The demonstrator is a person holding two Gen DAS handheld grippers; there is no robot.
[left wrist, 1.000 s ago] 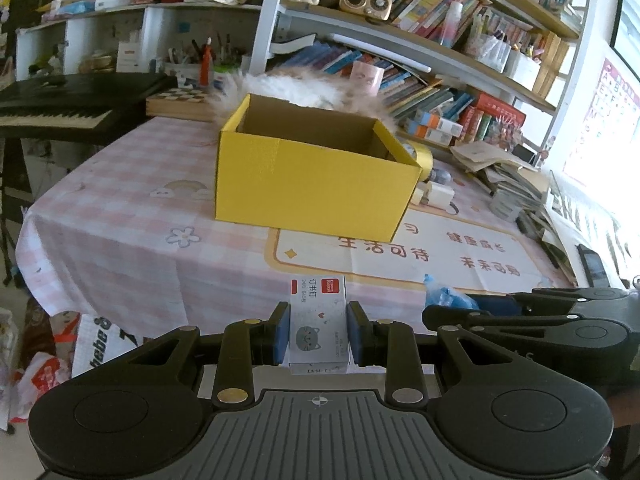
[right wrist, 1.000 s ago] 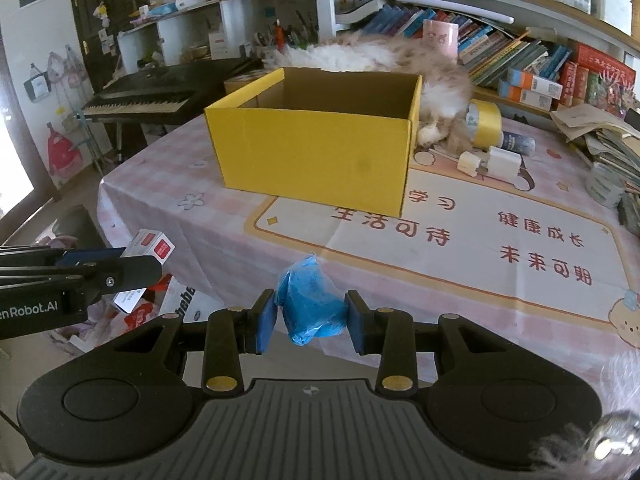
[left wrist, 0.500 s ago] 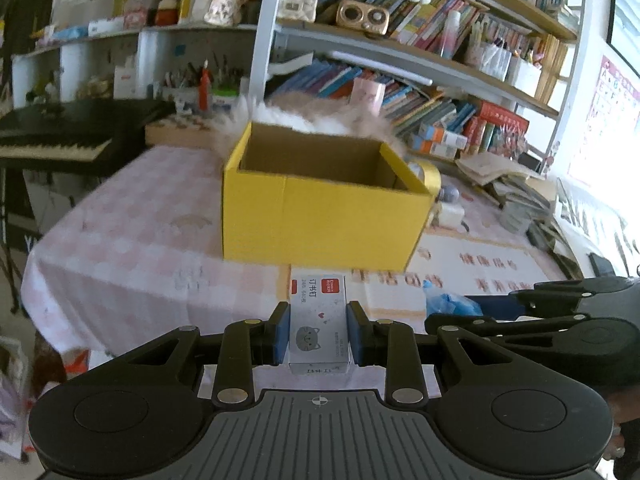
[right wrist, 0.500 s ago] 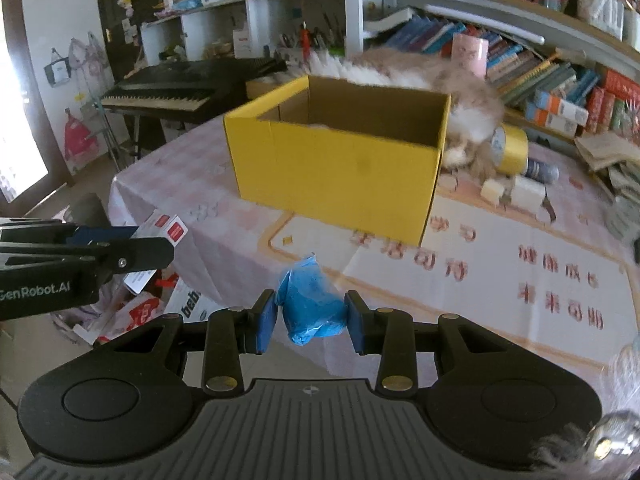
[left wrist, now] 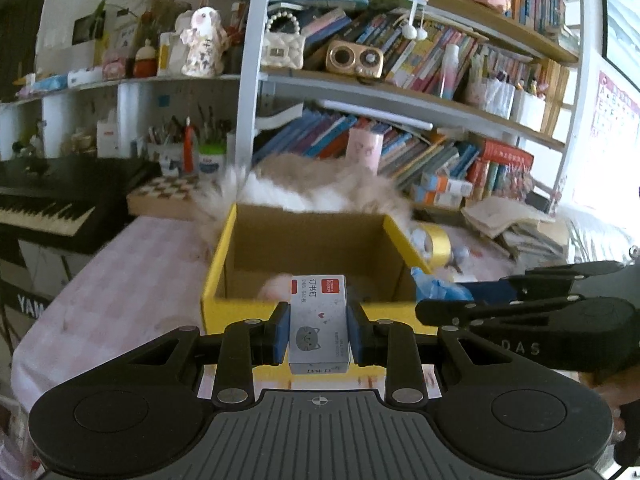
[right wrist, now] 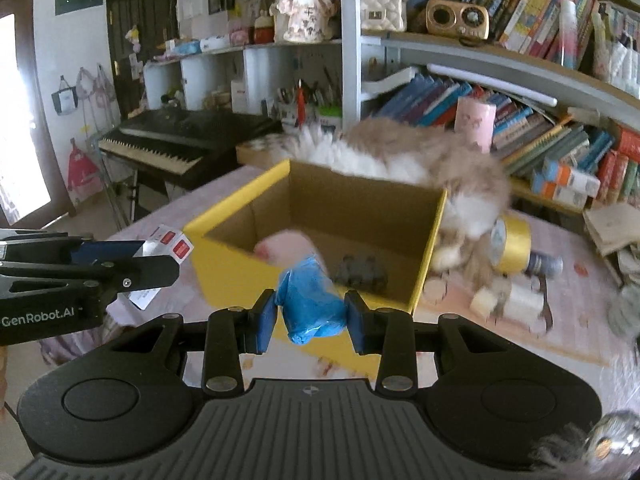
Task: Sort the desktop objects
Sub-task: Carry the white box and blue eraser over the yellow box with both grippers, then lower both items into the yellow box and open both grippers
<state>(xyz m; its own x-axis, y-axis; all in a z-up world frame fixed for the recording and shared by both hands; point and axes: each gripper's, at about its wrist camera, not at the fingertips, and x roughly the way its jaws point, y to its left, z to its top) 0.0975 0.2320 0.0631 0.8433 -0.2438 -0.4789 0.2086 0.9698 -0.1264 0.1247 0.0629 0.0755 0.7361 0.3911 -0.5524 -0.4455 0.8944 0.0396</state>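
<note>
left wrist: left gripper (left wrist: 319, 330) clamps staple box (left wrist: 319, 322); right gripper (right wrist: 311, 316) pinches blue wad (right wrist: 310, 304), maybe bag.

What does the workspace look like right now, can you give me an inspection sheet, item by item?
Surface: table with pink checked cloth.
Job's things: open yellow box holding a pink item and a dark item.
Clutter: gold tape roll; fluffy cat behind the box.
Grippers: left gripper shut on a staples box; right gripper shut on a blue wad.
Cables: nothing seen.
Surroundings: bookshelves, keyboard piano.
</note>
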